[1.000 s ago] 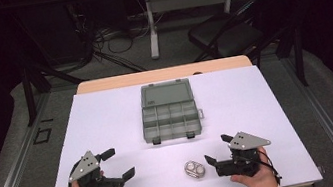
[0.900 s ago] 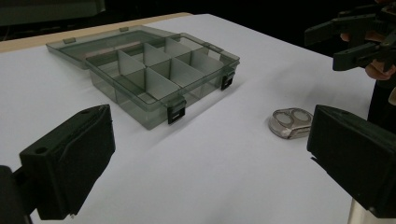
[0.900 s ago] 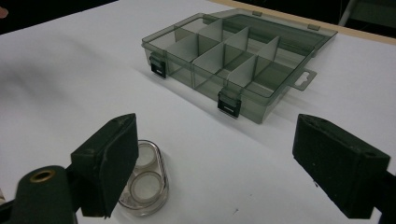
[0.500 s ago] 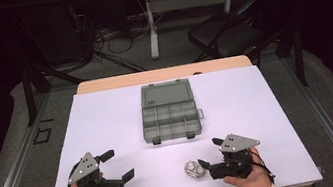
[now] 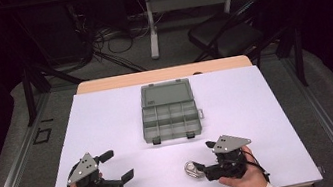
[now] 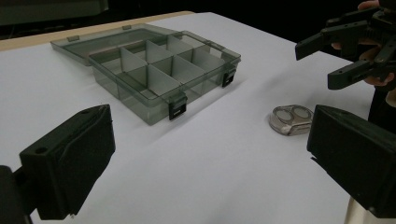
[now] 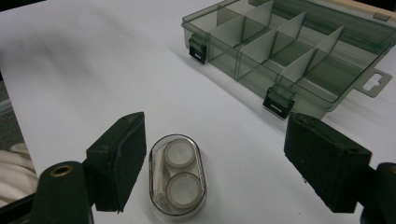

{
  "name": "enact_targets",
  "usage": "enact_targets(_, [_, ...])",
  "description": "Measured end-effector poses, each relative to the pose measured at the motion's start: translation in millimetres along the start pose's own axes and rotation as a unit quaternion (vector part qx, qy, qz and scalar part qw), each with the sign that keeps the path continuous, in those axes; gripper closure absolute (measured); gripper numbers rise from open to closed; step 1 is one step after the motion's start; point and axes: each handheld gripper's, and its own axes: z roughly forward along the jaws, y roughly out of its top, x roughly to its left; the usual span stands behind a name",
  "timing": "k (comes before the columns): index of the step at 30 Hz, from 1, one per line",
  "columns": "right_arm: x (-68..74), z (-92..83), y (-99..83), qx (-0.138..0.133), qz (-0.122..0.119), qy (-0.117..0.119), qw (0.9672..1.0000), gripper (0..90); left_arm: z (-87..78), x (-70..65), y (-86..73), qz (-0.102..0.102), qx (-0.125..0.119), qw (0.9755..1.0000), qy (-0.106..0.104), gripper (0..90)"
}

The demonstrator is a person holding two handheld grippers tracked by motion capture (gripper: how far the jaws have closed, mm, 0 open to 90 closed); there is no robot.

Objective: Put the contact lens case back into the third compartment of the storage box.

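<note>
While my right tool [image 5: 201, 168] stands with its jaws partly open around the small clear case [image 7: 178, 174], I read this as the grasp step: the jaws have just been closing, the case lies between them, one jaw sits just beside its long edge and the other is well off, so nothing is gripped yet. That case, an oval with two round white pieces inside, lies flat on the white counter [image 5: 268, 108] near the front edge, between my two hands and nearer the right one. My left tool [image 5: 118, 167] hangs wide open over bare counter at the front left and holds nothing. Farther back, at the middle of the counter, the organiser box [image 5: 171, 119] lies open, its lid flat behind it and, as far as I can see, its compartments empty. For the next move I judge I need to centre the case between the jaws, close until both pads press its sides, then lift straight up; the case is low and smooth, so a skewed pinch could squirt it out. Between case and box the counter is bare, giving a free path, but the front edge is close behind my hands, so I would keep any slide going forward.
</note>
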Motion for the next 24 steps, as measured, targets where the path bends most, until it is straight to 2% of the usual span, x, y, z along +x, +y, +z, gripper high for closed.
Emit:
enact_targets(13, [7.2, 15.7, 4.8, 0.043, -0.014, 0.023, 0.9987, 21.6, -0.1, -0.1, 0.0, 0.001, 0.001, 1.0, -0.002, 1.3])
enact_targets(24, [10.1, 26.7, 8.0, 0.085, -0.021, 0.033, 0.9956, 21.6, 0.1, 0.0, -0.3, -0.001, 0.002, 1.0, 0.0, 1.3])
